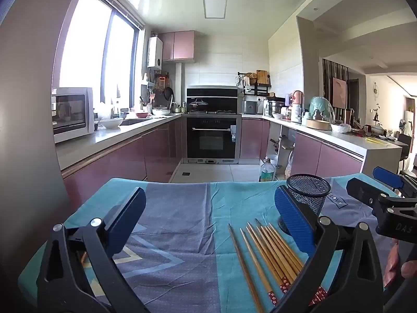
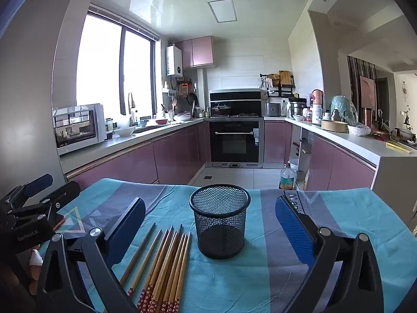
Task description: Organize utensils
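On the blue cloth (image 2: 260, 274), the chopsticks (image 2: 166, 266) lie flat in a loose row just left of the upright mesh cup (image 2: 219, 224), tips toward it, apparently staged for loading. The left gripper (image 1: 211, 224) and right gripper (image 2: 211, 224) hover spread wide, holding nothing.

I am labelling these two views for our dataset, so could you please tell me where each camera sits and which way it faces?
Left wrist: on the left hand-held gripper, facing the kitchen across the tablecloth; chopsticks lie right of centre; the right hand-held gripper shows at the right edge.
Right wrist: on the right hand-held gripper, centred on the mesh cup; the left hand-held gripper shows at the left edge.
Shared: chopsticks, cup, cloth, oven.
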Demonstrator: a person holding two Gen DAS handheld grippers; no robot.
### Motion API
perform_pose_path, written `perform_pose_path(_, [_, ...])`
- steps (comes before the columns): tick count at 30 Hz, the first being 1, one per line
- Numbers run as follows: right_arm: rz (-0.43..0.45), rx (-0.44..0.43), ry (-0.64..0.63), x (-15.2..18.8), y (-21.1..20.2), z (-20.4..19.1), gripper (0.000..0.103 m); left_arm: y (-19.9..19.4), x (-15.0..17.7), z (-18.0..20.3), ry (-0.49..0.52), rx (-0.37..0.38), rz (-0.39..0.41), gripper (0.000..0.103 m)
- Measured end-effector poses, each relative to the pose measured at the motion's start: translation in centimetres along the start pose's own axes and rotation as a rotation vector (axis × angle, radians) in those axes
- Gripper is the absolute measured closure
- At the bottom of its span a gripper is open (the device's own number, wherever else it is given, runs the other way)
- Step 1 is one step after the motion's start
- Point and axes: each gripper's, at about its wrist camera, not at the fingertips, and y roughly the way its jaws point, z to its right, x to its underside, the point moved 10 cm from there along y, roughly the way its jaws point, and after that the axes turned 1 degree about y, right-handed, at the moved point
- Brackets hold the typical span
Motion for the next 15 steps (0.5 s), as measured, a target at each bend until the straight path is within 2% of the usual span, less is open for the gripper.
perform_pose_path(13, [0.020,-0.001,0.008,-0.3,-0.3,0.0,0.007,0.4,-0.9,1.5,0.013,-0.003,0.009,0.006])
perform_pose_path(15, [0.019,0.002,0.004,-0.3,-0.2,0.2,0.007,-0.1,-0.6,0.5,0.006,0.004,0.030,0.006])
